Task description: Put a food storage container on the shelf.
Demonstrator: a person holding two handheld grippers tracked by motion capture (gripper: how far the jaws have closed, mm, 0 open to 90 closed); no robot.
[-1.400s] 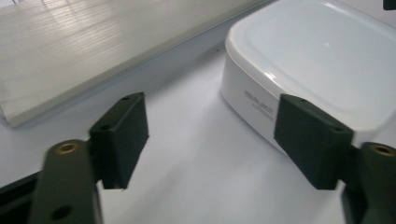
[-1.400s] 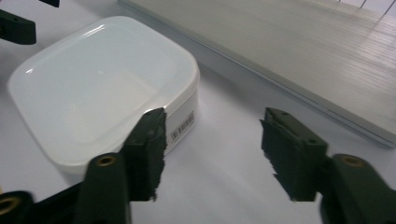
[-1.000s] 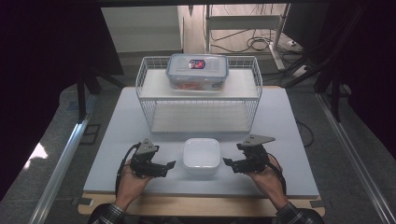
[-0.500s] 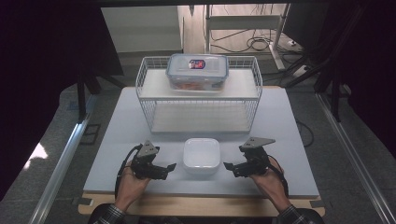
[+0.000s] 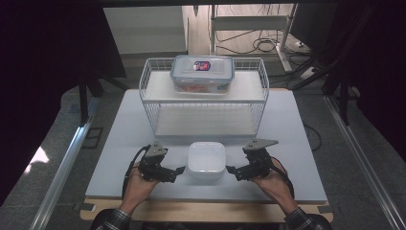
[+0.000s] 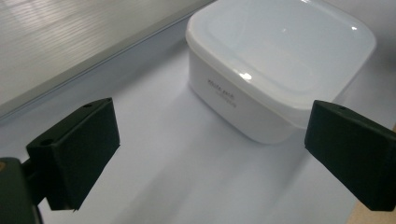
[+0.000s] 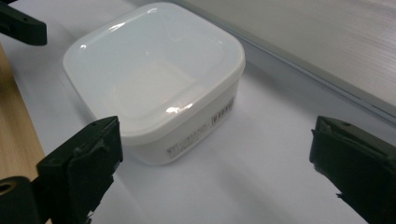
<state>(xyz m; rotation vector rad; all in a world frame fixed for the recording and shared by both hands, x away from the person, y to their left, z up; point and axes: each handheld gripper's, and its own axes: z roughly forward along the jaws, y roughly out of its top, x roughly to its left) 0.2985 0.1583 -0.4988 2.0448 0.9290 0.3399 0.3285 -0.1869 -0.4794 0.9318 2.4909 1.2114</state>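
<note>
Grey floor (image 5: 62,139) with a sunlit patch (image 5: 37,155) — dark curtains (image 5: 43,57) flank it, cables (image 5: 268,45) behind.

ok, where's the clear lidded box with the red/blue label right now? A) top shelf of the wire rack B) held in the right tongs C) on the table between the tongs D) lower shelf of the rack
A: the clear lidded box sits on the top shelf of the white wire rack; the thing between the tongs is the white square container.

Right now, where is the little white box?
In the high view, the white box sits on the table's near edge, between both grippers, before the wire rack.
</note>
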